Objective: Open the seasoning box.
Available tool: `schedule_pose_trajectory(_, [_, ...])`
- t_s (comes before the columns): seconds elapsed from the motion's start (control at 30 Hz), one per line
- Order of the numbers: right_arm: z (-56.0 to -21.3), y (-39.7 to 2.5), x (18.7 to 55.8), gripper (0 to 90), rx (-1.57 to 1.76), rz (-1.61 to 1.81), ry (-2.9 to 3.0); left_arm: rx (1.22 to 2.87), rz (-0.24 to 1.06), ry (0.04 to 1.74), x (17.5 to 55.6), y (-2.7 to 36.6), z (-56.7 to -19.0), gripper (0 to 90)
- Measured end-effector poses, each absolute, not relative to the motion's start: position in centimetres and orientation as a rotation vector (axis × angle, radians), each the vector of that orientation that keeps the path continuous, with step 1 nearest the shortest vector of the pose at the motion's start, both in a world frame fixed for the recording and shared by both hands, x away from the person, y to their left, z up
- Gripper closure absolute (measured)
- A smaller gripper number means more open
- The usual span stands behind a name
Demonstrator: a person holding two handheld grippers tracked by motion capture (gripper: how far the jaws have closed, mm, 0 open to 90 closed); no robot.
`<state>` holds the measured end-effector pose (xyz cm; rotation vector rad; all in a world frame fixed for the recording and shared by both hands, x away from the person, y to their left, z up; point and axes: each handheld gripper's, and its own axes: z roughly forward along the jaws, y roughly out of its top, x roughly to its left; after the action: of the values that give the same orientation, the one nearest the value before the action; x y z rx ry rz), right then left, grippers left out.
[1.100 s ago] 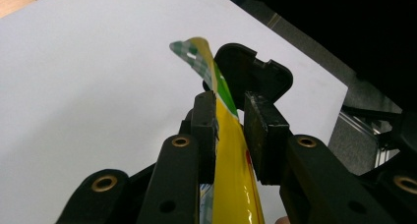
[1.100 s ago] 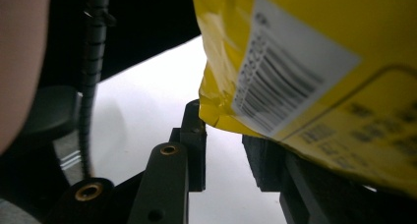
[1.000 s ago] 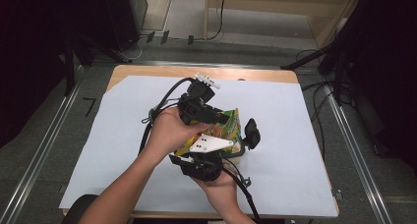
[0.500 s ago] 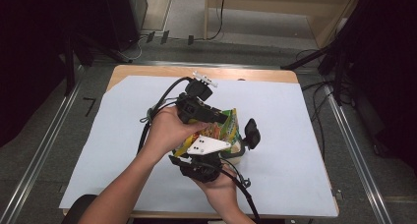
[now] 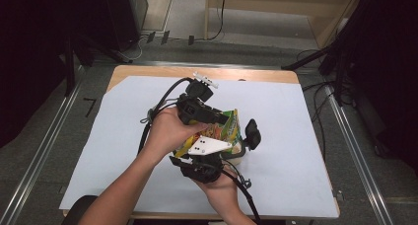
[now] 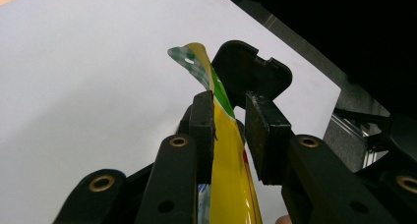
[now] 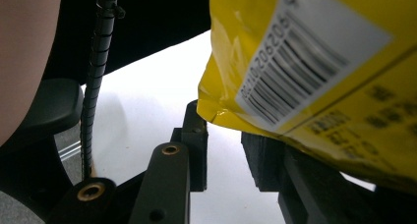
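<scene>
A yellow and green snack bag is held upright above the middle of the table, between the two hands. My left gripper comes in from the far side and is shut on the bag's edge; in the left gripper view the bag stands between the two pads of the left gripper. My right gripper, with its grey plate, sits just below the bag on the near side. In the right gripper view the right gripper stands open with white table showing in the gap, and the bag's barcoded side hangs above its right jaw.
White paper covers the wooden table. A black rounded part stands just right of the bag. Cables trail off left of the hands, and metal rails run along both sides of the table.
</scene>
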<state>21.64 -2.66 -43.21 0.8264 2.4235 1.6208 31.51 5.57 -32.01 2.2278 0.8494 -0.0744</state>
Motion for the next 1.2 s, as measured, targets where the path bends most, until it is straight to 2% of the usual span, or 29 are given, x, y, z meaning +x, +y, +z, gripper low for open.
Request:
schedule_pose_trajectory(0.87, [-43.37, -2.55, 21.55, 71.7, 0.805, 1.595, 2.427, 2.229, -0.086, 0.850, 31.44, 5.77, -32.30, 74.5])
schedule_pose_trajectory(1.2, [-43.98, -2.16, 21.23, 64.4, 0.789, 1.598, 2.415, 2.250, -0.100, 0.852, 31.23, 6.04, -32.56, 74.5])
